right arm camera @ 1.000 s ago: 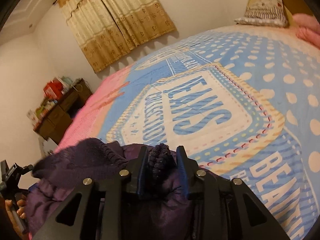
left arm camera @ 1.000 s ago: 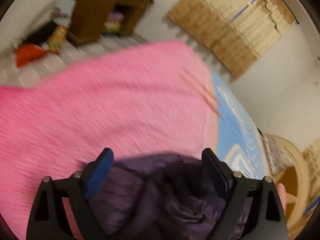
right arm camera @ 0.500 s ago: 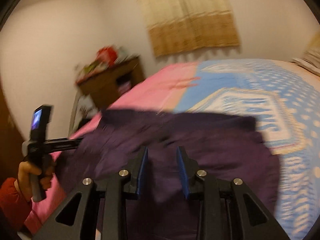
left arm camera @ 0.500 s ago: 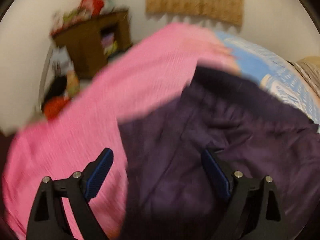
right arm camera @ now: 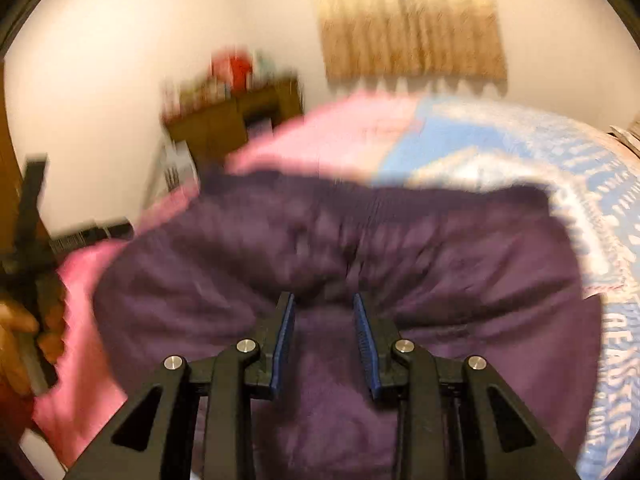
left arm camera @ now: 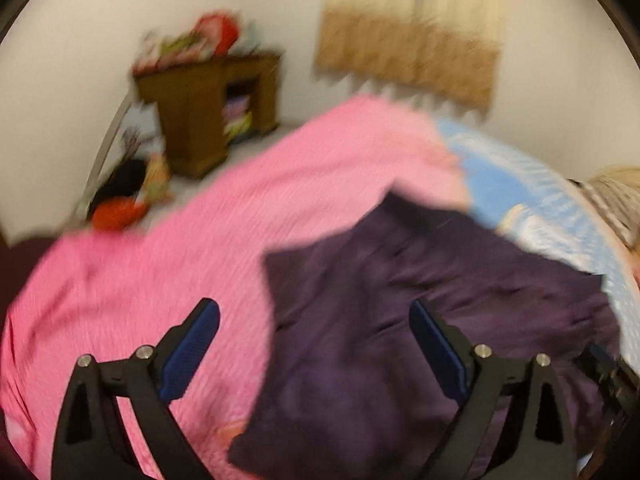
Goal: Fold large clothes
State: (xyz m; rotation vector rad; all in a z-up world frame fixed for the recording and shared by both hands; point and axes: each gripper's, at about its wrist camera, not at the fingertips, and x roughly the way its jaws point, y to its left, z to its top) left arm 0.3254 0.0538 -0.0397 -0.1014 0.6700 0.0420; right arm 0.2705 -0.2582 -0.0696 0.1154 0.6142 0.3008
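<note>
A dark purple garment (left arm camera: 440,280) lies spread across the bed, partly on the pink cover (left arm camera: 160,260) and partly on the blue printed blanket (right arm camera: 500,148). My left gripper (left arm camera: 312,312) hovers over the garment's left edge. Its jaws are opening wide and nothing is pinched between them. My right gripper (right arm camera: 323,304) stands narrow at the near side of the garment (right arm camera: 240,260). Purple cloth is gathered between its pads, with creases running out from there. A person's hand (right arm camera: 24,328) holds the other gripper's handle at the left of the right wrist view.
A brown wooden cabinet (left arm camera: 208,108) with clutter on top stands against the far wall. A beige curtain (left arm camera: 412,32) hangs to its right. Red and dark things (left arm camera: 120,204) lie on the floor by the bed's left edge. A striped pillow (left arm camera: 616,196) is at the right.
The garment, bunched up a second ago, now lies spread out flat. Both views have rolled level. My left gripper has drawn off to the garment's left edge, away from the cloth.
</note>
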